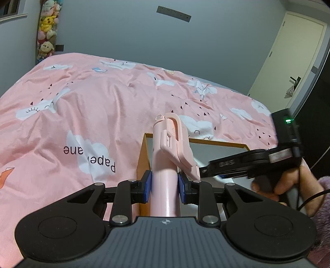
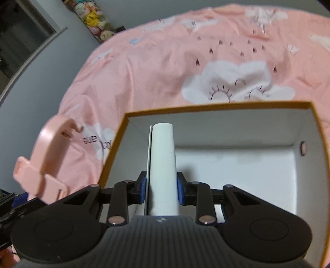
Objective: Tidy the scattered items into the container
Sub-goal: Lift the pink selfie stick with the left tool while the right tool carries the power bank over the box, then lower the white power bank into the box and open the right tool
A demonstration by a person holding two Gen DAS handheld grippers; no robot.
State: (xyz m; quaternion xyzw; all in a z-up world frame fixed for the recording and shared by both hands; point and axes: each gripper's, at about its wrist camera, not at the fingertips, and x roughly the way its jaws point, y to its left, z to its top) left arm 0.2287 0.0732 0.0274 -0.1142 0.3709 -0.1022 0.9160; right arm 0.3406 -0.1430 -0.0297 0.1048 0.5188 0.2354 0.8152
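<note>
1. While the pink bedspread point(image 1: 92, 99) fills both views, the orange-rimmed box point(image 2: 216, 105) sits on the bed.
2. My left tongs point(image 1: 164, 186) clench the pink selfie stick point(image 1: 165, 165) at the box's edge.
3. My right tongs point(image 2: 162, 190) grip a white tube point(image 2: 163, 165) over the box.

A bed covered by a pink cotton sheet printed with white clouds and small dark hearts point(image 1: 99, 99) fills most of the view. Behind it stands a plain grey wall point(image 1: 127, 35) bearing a tilted dark strip point(image 1: 173, 13). A hanging column of stuffed plush toys point(image 1: 47, 31) occupies the left corner, and a white door with a black handle point(image 1: 288, 61) is on the right.
</note>
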